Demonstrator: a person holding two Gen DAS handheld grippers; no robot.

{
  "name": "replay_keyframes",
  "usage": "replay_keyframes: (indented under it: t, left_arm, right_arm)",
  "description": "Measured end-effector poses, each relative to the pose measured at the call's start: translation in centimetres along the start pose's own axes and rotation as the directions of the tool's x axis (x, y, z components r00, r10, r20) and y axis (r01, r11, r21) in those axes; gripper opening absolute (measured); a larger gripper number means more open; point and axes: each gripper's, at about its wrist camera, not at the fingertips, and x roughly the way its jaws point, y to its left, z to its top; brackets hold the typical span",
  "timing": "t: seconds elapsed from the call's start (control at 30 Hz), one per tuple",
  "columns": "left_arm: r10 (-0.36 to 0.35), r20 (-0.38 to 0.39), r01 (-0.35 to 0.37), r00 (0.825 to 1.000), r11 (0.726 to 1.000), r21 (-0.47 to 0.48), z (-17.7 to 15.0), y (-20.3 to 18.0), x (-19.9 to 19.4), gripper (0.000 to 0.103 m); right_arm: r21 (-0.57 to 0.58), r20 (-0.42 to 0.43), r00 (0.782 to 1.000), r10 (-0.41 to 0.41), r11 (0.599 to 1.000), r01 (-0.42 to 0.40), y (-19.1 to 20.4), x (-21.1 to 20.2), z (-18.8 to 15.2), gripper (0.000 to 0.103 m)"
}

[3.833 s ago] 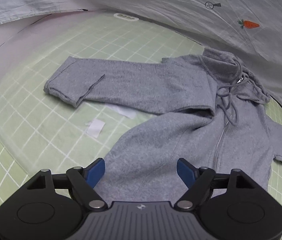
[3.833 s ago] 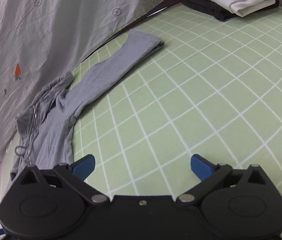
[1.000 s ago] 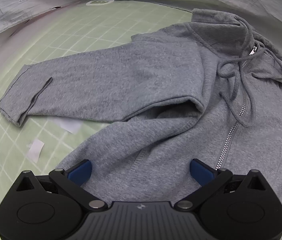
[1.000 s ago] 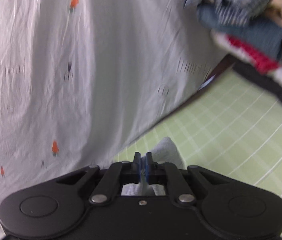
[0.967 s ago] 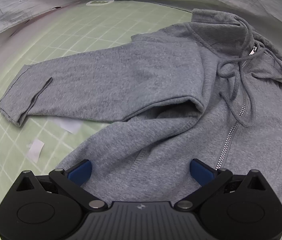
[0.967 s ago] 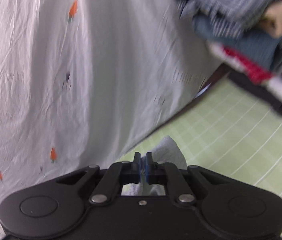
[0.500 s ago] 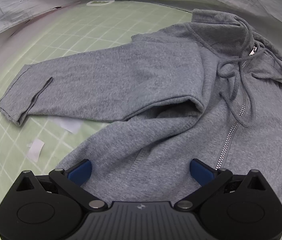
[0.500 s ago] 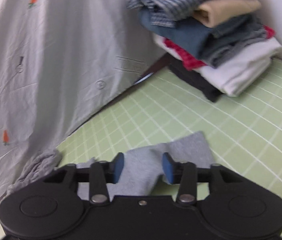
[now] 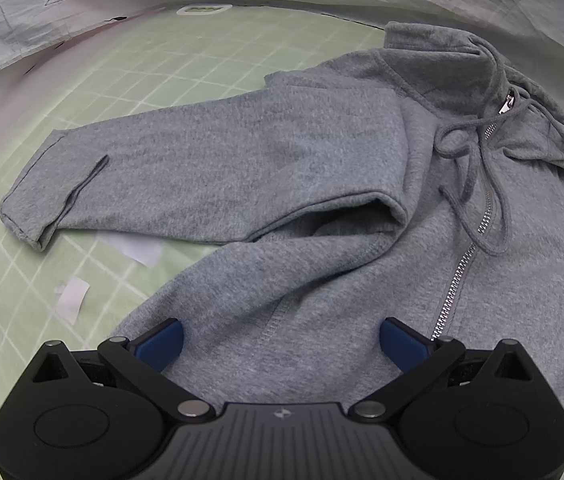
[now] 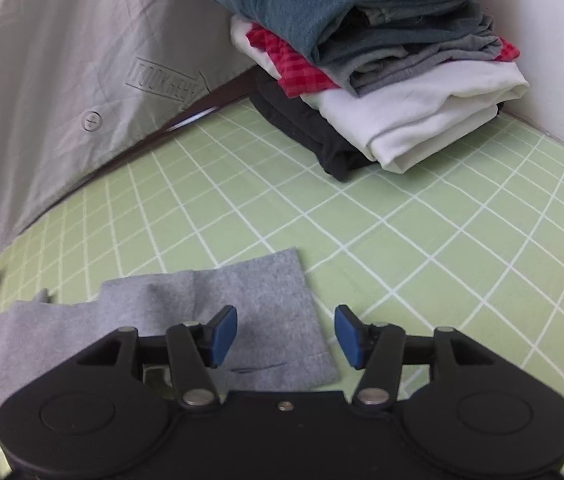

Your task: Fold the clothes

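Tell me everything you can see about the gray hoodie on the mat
The gray hoodie is a fleece-looking zip-up lying front up on the green grid mat, zipper closed, drawstrings loose across the chest. One sleeve stretches sideways, its cuff wrinkled. The other sleeve is folded back. The open left gripper hangs over its body, and the open right gripper over that sleeve's cuff.

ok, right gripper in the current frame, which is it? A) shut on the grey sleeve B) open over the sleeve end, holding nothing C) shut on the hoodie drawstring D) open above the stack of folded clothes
B: the right gripper has its blue pads spread apart, and the grey sleeve lies flat on the green mat beneath it, ungripped; the stack of folded clothes sits further off by the wall.
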Motion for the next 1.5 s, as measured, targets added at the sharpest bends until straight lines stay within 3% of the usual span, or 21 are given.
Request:
replay_keyframes:
  t: [0.07,0.1,0.13,0.23,0.33,0.43,0.6,0.7,0.73,0.83,1.03,1.1,1.13,1.17,1.27,1.37,1.4,1.47,1.5]
  left_arm:
    - [0.002,-0.003,-0.002,1.000,1.000,-0.003,0.0,0.0,0.0,0.103]
    - [0.003,-0.004,-0.003,1.000,1.000,-0.004,0.0,0.0,0.0,0.103]
    - [0.004,-0.005,-0.004,1.000,1.000,-0.006,0.1,0.0,0.0,0.103]
    - [0.007,-0.009,-0.007,1.000,1.000,-0.010,0.1,0.0,0.0,0.103]
    - [0.006,-0.014,-0.006,1.000,1.000,-0.010,0.1,0.1,0.0,0.103]
    - [0.007,-0.015,-0.007,1.000,1.000,-0.010,0.1,0.1,0.0,0.103]
    - [0.006,-0.014,-0.006,1.000,1.000,-0.010,0.1,0.2,0.0,0.103]
    - [0.006,-0.011,-0.006,1.000,1.000,-0.010,0.1,0.2,0.0,0.103]
    - [0.006,-0.009,-0.006,1.000,1.000,-0.011,0.1,0.1,-0.1,0.103]
    - [0.007,-0.002,-0.007,1.000,1.000,-0.011,0.0,0.1,-0.1,0.103]
    - [0.007,-0.003,-0.007,1.000,1.000,-0.011,0.2,0.1,-0.1,0.103]
    - [0.006,-0.009,-0.006,1.000,1.000,-0.009,0.2,0.2,-0.1,0.103]
    - [0.005,-0.014,-0.005,1.000,1.000,-0.008,0.3,0.2,-0.2,0.103]
    - [0.002,-0.021,-0.002,1.000,1.000,-0.007,0.4,0.3,-0.2,0.103]
    - [-0.028,-0.023,0.028,0.999,1.000,-0.006,0.3,0.8,-0.6,0.103]
    - [-0.081,0.013,0.081,0.997,0.996,-0.033,-0.4,2.1,-2.1,0.103]
    - [-0.089,0.025,0.090,0.996,0.995,-0.040,-0.7,2.7,-2.6,0.103]
    - [-0.083,0.042,0.085,0.996,0.995,-0.049,-1.3,4.0,-3.4,0.103]
    - [-0.074,0.051,0.077,0.996,0.996,-0.053,-1.5,4.8,-3.8,0.103]
  right_arm:
    - [-0.026,-0.003,1.000,0.016,1.000,-0.016,0.1,0.0,0.0,0.038]
    - [-0.045,-0.008,1.000,0.023,0.999,-0.023,0.0,-0.1,-0.1,0.013]
    - [-0.066,-0.013,1.000,0.027,0.997,-0.028,-0.1,-0.2,-0.1,0.007]
    - [-0.113,-0.019,1.000,0.020,0.993,-0.022,-0.8,-0.5,-0.2,0.006]
    - [-0.106,0.010,0.997,-0.071,0.992,0.072,-3.3,-0.7,0.3,0.006]
    - [-0.035,0.029,0.982,-0.186,0.982,0.187,-7.6,-0.7,1.3,0.005]
    - [0.016,0.034,0.938,-0.345,0.939,0.345,-14.2,-0.9,2.6,0.004]
    - [0.004,0.021,0.889,-0.458,0.889,0.458,-16.6,-0.9,2.6,0.000]
    - [0.017,0.023,0.882,-0.471,0.882,0.471,-17.4,-1.2,2.5,0.000]
    - [0.091,0.015,0.886,-0.463,0.883,0.460,-19.5,-2.0,2.5,0.000]
    - [0.083,0.026,0.909,-0.416,0.907,0.413,-18.0,-2.5,1.7,0.004]
    - [0.114,0.021,0.916,-0.402,0.911,0.397,-17.3,-2.8,1.4,0.012]
    - [0.124,0.021,0.914,-0.404,0.909,0.399,-16.7,-3.0,1.2,0.025]
    - [0.132,0.022,0.911,-0.412,0.905,0.405,-16.1,-3.4,1.0,0.030]
    - [0.174,0.021,0.911,-0.411,0.899,0.402,-14.3,-4.8,-0.1,0.037]
    - [0.221,0.015,0.924,-0.381,0.903,0.369,-12.2,-6.3,-1.8,0.067]
    - [0.207,0.016,0.934,-0.357,0.915,0.346,-11.0,-6.7,-2.6,0.088]
    - [0.151,0.019,0.955,-0.295,0.945,0.289,-8.3,-7.3,-4.1,0.100]
    - [0.123,0.019,0.965,-0.263,0.958,0.259,-6.9,-7.7,-4.9,0.100]
